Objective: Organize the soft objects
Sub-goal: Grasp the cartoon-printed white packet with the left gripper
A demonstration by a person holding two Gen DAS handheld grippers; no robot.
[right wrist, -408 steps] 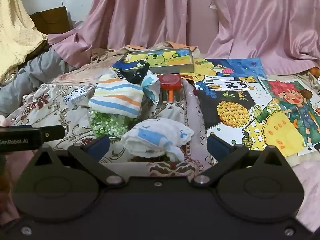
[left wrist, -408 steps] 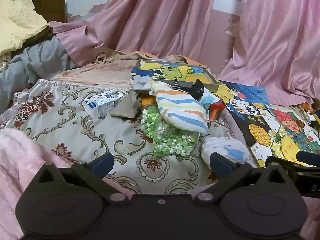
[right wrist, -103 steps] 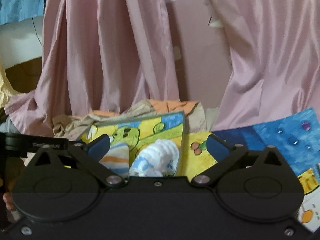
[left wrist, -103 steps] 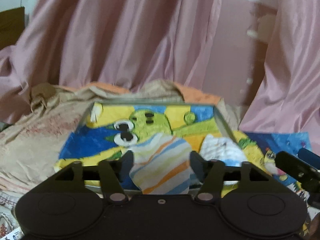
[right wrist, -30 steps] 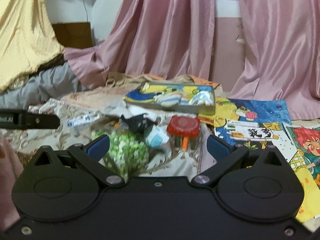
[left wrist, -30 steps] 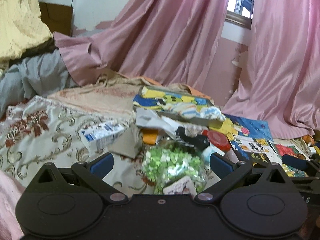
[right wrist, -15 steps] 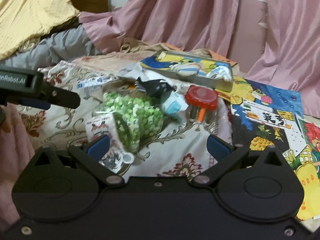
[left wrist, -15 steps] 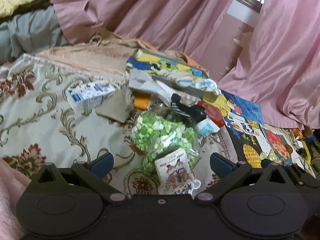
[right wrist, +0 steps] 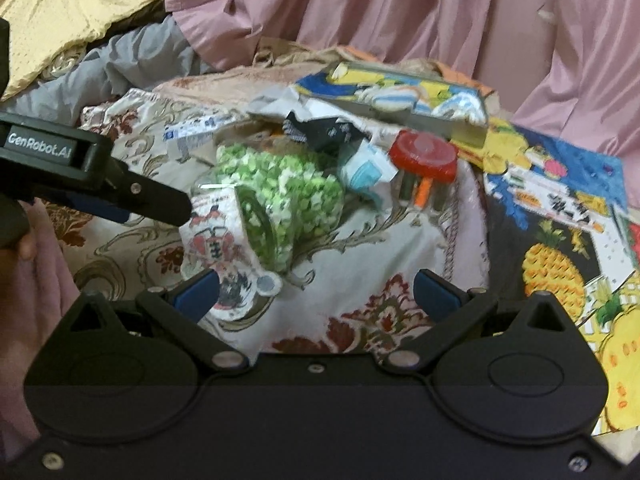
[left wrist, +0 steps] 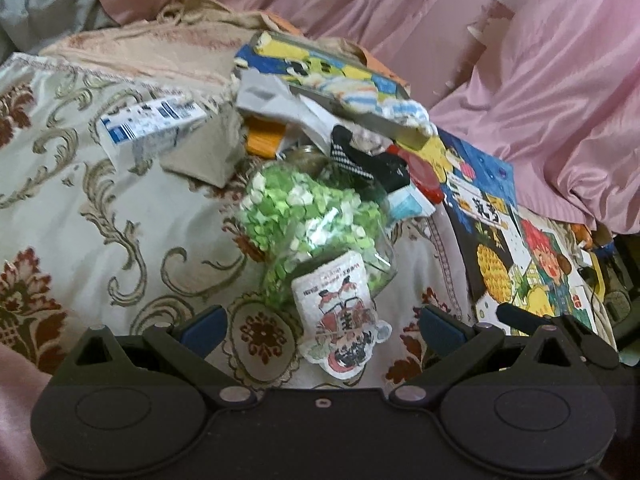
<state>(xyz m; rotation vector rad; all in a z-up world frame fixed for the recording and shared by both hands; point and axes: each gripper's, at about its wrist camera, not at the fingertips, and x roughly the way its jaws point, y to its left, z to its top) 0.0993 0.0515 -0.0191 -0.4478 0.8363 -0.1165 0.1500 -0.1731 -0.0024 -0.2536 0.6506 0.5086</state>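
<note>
Left gripper [left wrist: 320,326] spread wide, empty, low over small printed cloth [left wrist: 340,312]. Right gripper [right wrist: 316,290] also spread, empty.

Advice: straddle cloth, dip to bedspread [left wrist: 120,208], pinch near middle, avoid jar of green bits [left wrist: 312,220] touching its far edge.

Cloth: flat, white, red cartoon print, limp, lying in front of jar.

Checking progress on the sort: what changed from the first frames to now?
The striped cloth and the white-blue cloth have gone from the pile into the cartoon tray. Left gripper and right gripper are open and empty, as at first. Green-filled jar, red-lidded jar and carton stayed put.
</note>
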